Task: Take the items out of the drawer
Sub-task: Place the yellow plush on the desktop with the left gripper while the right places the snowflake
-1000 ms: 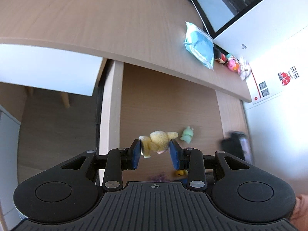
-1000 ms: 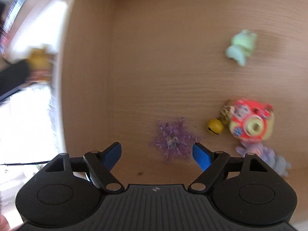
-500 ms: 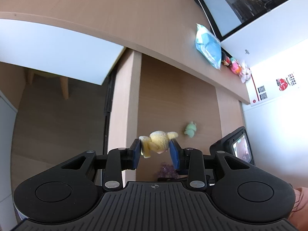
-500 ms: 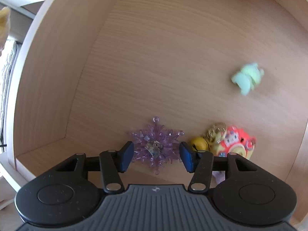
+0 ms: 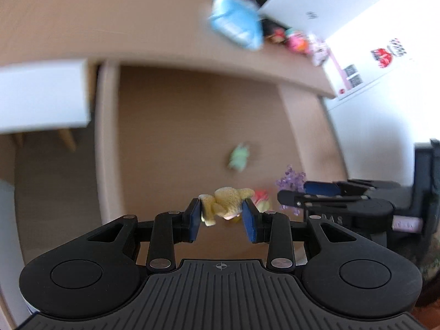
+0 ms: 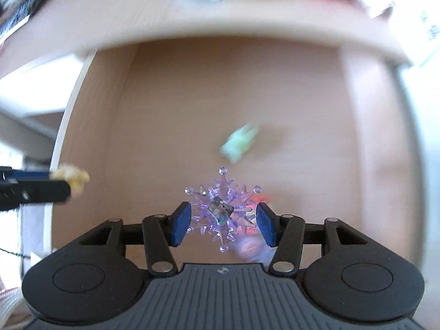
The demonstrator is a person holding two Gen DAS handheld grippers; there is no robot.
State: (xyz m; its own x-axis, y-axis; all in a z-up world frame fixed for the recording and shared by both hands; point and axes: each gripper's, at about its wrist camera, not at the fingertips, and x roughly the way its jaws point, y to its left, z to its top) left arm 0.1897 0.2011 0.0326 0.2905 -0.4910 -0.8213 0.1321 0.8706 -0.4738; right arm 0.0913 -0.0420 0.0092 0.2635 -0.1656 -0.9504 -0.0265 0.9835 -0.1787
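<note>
Progress looks partial: both grippers are loaded, yet toys remain in the drawer (image 6: 104,137). The left gripper (image 5: 222,217) is closed on a small yellow plush toy (image 5: 225,203), pinched between its blue pads above the drawer floor. The right gripper (image 6: 223,224) has just been closing, and its pads now clasp a purple crystal snowflake (image 6: 222,209) that hangs clear of the wood. Judging from this, two items are lifted but not yet set on the desk top (image 5: 110,22), where a blue packet (image 5: 236,30) and a few small figures (image 5: 297,41) lie toward one o'clock in the left view. Left inside the drawer are a pale green toy (image 6: 238,143), at about twelve o'clock from the snowflake, and a red toy (image 5: 261,198) partly behind the plush. Motion blur smears the desk edge, the packet and the green toy, so their shapes are hard to read. Below the snowflake a reddish and pale smudge sits half hidden behind the right pad; what it is cannot be told. The person's hands are out of sight.
</note>
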